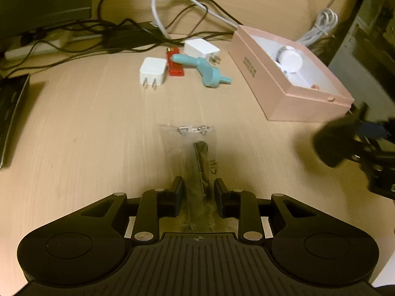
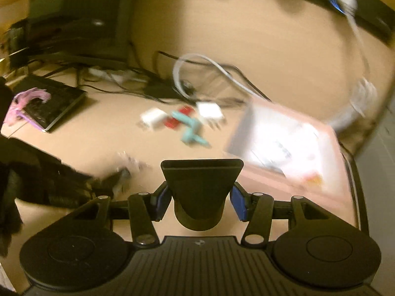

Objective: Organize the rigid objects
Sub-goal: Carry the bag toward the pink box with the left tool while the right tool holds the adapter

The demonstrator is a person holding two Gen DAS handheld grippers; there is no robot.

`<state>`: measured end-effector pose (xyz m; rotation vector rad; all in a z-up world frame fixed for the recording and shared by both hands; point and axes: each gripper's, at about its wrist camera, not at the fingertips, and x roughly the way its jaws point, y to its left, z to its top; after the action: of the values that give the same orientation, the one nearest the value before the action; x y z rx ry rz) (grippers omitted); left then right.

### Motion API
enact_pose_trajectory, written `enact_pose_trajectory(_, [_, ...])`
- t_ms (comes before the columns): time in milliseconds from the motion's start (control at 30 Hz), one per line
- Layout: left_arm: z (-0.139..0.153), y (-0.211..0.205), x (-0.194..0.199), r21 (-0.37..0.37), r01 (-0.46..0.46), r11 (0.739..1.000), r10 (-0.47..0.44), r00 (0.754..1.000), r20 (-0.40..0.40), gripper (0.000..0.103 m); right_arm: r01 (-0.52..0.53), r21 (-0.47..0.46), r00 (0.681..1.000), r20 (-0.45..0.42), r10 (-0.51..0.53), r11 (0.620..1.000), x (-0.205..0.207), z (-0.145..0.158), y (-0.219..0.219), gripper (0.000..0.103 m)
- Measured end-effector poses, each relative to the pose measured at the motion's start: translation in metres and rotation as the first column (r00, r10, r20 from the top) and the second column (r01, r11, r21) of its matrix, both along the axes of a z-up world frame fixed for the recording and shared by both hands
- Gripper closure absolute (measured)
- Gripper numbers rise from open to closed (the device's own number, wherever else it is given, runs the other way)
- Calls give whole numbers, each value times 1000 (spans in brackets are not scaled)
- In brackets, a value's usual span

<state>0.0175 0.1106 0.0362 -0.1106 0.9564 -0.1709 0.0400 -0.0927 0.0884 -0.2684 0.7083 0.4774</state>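
Note:
My left gripper (image 1: pixel 199 192) points down at the wooden table (image 1: pixel 98 128), shut on the near end of a clear plastic bag (image 1: pixel 190 145) with a dark item inside. The bag is pinched narrow between the pads and its far end lies on the table. My right gripper (image 2: pixel 201 202) is shut on a black flared nozzle (image 2: pixel 201 187), its blue pads against the sides. The right wrist view is motion-blurred. In the left wrist view that nozzle (image 1: pixel 330 145) hangs at the right, just in front of the open pink box (image 1: pixel 284 93).
The pink box holds a white round item (image 1: pixel 291 60). Beyond the bag lie two white plug adapters (image 1: pixel 153 70) (image 1: pixel 201 49), a red lighter-like piece (image 1: pixel 175 65) and a teal tool (image 1: pixel 205 70). Tangled cables (image 1: pixel 138 32) and a power strip cross the back. A black device (image 1: pixel 9 113) sits at the left.

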Motion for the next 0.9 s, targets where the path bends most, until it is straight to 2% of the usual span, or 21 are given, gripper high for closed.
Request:
enact_pose_trajectory(67, [0, -2, 1, 12, -11, 1000, 11, 1000, -8, 78, 63, 8, 998, -16, -63, 998, -7, -3, -14, 51])
enact_pose_trajectory(167, [-1, -2, 0, -32, -16, 999, 16, 1000, -2, 79, 144, 10, 990, -13, -144, 990, -16, -3, -35, 51])
enact_pose_trajectory(233, [0, -8, -4, -46, 24, 999, -24, 1000, 12, 79, 181, 3, 984, -3, -181, 984, -25, -3, -49, 51])
enact_pose_trajectory(333, [8, -24, -14, -53, 131, 990, -128, 991, 46, 80, 225, -13, 974, 12, -225, 974, -31, -3, -63, 51])
enact_pose_trajectory(433, [18, -43, -20, -58, 231, 971, -227, 972, 68, 80, 254, -28, 967, 22, -254, 967, -39, 0, -76, 51])
enact_pose_trajectory(533, [30, -57, -17, -101, 280, 955, -272, 959, 80, 80, 280, -38, 960, 29, -279, 959, -43, 2, -86, 51])
enact_pose_trajectory(600, [44, -62, -11, -143, 295, 945, -282, 954, 101, 80, 293, -40, 956, 34, -292, 955, -43, 3, -90, 51])
enact_pose_trajectory(700, [70, -70, 4, -154, 311, 938, -287, 944, 161, 80, 301, -49, 953, 58, -299, 952, -47, 8, -95, 51])
enact_pose_trajectory(900, [117, -78, 66, -130, 275, 953, -228, 929, 291, 80, 300, -39, 951, 90, -295, 953, -50, 16, -98, 51])
